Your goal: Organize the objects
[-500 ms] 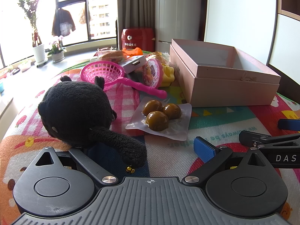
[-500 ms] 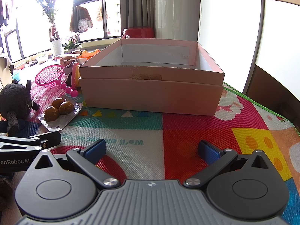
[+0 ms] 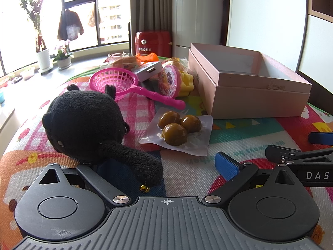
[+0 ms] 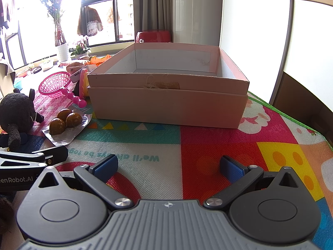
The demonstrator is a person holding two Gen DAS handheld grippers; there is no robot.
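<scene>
Hovering wide apart and empty, the left gripper (image 3: 166, 166) frames the black plush toy's (image 3: 87, 125) arm; the right gripper (image 4: 168, 166) also gapes empty. Nothing appears packed yet, so the next move is probably closing on the plush and carrying it to the open pink cardboard box (image 4: 166, 106).

Colourful mat (image 4: 218, 145) carries pink box (image 4: 166, 108), black plush (image 3: 87, 125), egg packet (image 3: 179, 131)
</scene>
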